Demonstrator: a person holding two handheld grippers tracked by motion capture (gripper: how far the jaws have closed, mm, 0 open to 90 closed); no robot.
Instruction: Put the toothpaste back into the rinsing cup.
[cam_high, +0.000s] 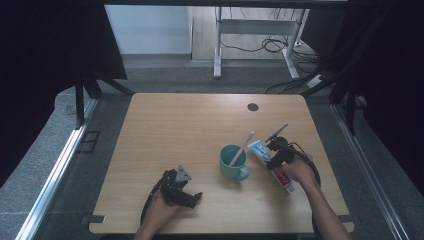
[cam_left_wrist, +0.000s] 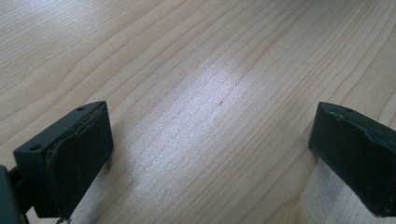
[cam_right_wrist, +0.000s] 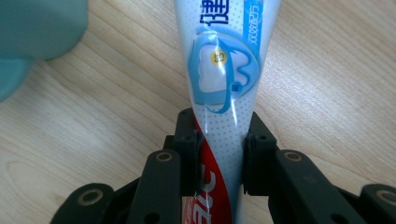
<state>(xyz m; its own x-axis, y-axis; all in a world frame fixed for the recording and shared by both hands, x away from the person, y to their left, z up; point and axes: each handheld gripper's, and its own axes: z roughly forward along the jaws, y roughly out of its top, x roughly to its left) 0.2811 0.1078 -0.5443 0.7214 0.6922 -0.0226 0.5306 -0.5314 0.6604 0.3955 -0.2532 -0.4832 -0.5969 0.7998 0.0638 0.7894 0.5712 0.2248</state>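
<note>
Now we've got the right tongs (cam_right_wrist: 219, 154) clamped on the toothpaste tube (cam_right_wrist: 224, 70), lying on the worktop (cam_high: 175, 130) beside the teal mug (cam_high: 233, 162); our left tongs (cam_left_wrist: 210, 149) gape wide, empty.

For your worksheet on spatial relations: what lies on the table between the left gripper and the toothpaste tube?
In the high view, a green cup holding a toothbrush stands between the left gripper and the toothpaste tube.

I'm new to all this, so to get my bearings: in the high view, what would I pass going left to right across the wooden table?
Left gripper, open over bare wood → teal cup with a toothbrush standing in it → toothpaste tube, which the right gripper is shut on.
</note>
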